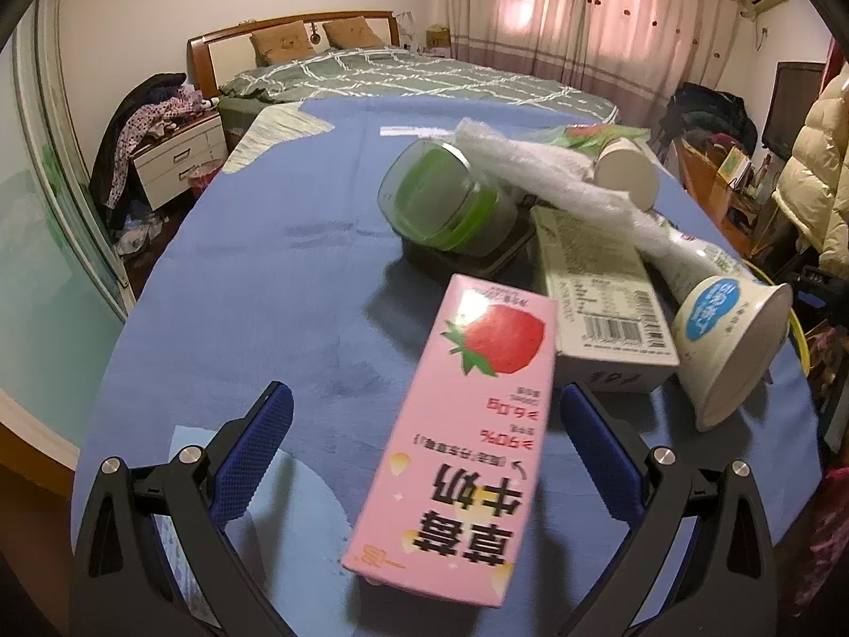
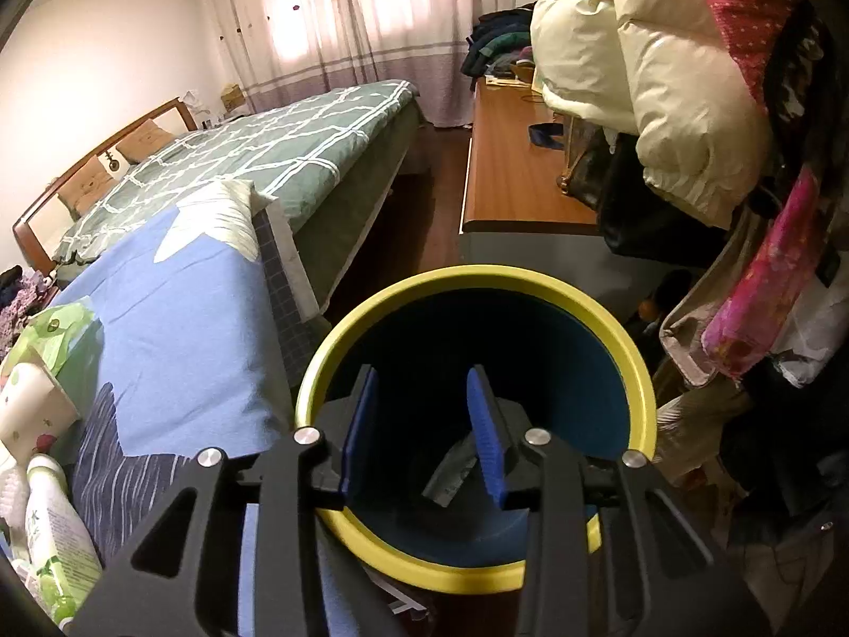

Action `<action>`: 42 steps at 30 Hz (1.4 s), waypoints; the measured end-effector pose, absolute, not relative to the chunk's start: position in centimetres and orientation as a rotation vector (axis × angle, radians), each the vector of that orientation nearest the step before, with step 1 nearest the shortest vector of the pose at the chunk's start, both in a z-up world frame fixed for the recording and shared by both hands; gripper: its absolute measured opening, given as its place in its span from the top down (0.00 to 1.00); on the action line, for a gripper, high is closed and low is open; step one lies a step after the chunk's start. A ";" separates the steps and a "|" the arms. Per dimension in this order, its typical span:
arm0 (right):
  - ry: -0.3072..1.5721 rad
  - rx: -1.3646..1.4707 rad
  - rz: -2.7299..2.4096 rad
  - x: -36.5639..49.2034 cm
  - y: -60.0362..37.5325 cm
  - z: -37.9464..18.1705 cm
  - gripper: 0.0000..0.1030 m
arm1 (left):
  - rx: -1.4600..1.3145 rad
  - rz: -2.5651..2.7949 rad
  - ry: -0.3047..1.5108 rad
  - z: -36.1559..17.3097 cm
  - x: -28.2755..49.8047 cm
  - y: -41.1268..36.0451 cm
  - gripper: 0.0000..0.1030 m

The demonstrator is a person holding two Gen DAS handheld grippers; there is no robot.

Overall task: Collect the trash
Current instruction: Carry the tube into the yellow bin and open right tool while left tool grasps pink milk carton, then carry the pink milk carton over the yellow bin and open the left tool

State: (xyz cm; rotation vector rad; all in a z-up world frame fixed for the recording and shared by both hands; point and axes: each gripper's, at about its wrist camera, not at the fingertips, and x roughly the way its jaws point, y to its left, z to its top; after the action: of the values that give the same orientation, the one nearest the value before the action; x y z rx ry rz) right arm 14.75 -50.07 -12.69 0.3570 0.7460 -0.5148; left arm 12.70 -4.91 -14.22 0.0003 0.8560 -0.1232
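A pink strawberry milk carton (image 1: 467, 424) lies slanted on the blue tablecloth (image 1: 265, 265), between the wide-spread fingers of my left gripper (image 1: 424, 390). That gripper is open; its left pad stands well clear of the carton and its right pad sits close beside the carton's edge. My right gripper (image 2: 422, 377) hangs over the mouth of a yellow-rimmed blue bin (image 2: 637, 371) beside the table. It is open with nothing between its pads. A grey scrap (image 2: 451, 472) lies down inside the bin.
Behind the carton are a barcode box (image 1: 599, 286), a tipped yoghurt cup (image 1: 732, 339), a green-lidded clear tub (image 1: 445, 196), a white wrapper (image 1: 552, 170) and a paper cup (image 1: 626, 170). A green bottle (image 2: 53, 531) lies at the table's near edge. Bed, desk and hanging coats surround the table.
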 end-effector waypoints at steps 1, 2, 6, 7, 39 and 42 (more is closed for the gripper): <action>0.747 0.357 -0.512 14.8 -50.0 -12.6 0.67 | 0.000 -0.128 0.861 -14.5 12.7 -4.9 0.04; 0.747 0.358 -0.509 14.8 -49.9 -12.6 0.67 | 0.002 -0.134 0.872 -14.7 13.0 -5.0 0.06; 0.749 0.359 -0.498 15.0 -49.7 -12.6 0.66 | 0.015 -0.156 0.897 -15.5 13.5 -5.0 0.22; 0.748 0.359 -0.497 15.0 -49.7 -12.6 0.66 | 0.016 -0.164 0.901 -15.6 13.4 -5.0 0.24; 0.544 0.308 -0.569 4.8 -50.9 -8.0 0.45 | 0.107 -0.663 0.729 -3.9 15.5 -28.6 0.50; 0.531 0.306 -0.594 3.6 -51.8 -7.7 0.45 | 0.142 -0.732 0.756 -4.8 15.9 -34.1 0.49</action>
State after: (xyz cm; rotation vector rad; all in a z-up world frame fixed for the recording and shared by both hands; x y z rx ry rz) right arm 3.59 -51.82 -7.75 0.3065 0.5311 -0.5936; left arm 15.95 -34.12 -4.84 0.1419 0.7558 -0.7318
